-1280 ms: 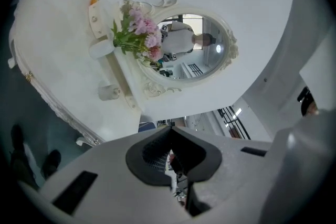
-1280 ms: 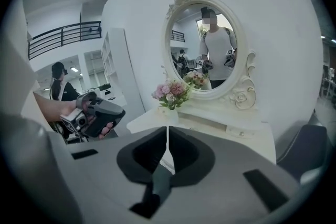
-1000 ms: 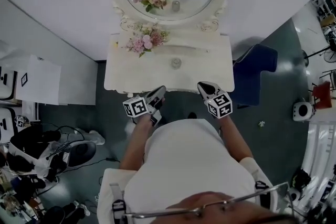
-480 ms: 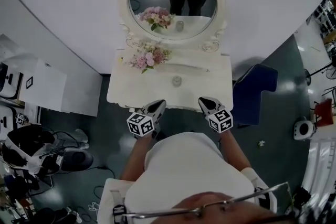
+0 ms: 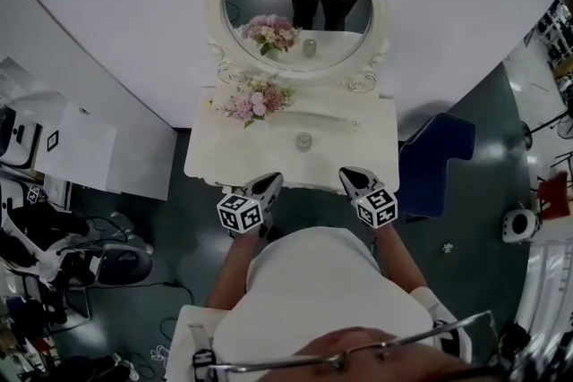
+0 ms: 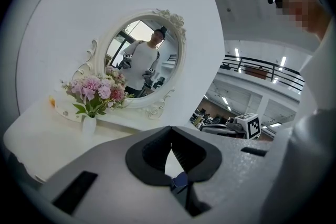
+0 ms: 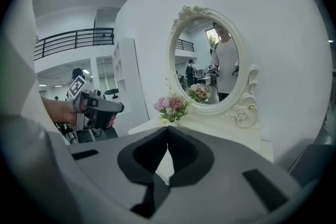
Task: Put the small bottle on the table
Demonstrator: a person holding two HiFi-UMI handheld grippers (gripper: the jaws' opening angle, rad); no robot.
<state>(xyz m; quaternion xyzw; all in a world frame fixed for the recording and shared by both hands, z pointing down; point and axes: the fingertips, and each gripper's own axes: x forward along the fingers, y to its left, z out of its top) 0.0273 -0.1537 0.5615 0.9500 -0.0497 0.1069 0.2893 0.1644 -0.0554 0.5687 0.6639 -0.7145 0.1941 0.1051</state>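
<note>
Now: I stand at the near edge of the white table [image 5: 369, 158], with both tools at its front rim and neither reaching over the top.
Small bottle [image 5: 303, 141]: upright on the tabletop, about midway across, between the flowers [image 5: 255, 101] and the front edge. It touches neither tool, and neither gripper view shows it.
Left gripper [image 6: 171, 131]: clenched, pads meeting at the tips, nothing between them.
Right gripper [image 7: 168, 128]: likewise clenched and empty.
Surroundings: the flowers sit in a white vase [image 6: 89, 125] toward the back left, and the oval mirror [image 5: 298, 9] above repeats flowers and bottle.
My reading: the bottle looks already set down, so I judge the placing done — what is left is staying clear of it.
Doing it well: I'd draw both tools straight back from the rim, slowly, with no sweep across the top. The bottle is small and probably light, so a brush could tip it.
If it needs re-seating: I'd come in from the front and open the jaws before reaching it, then close round its body — well away from the vase.
</note>
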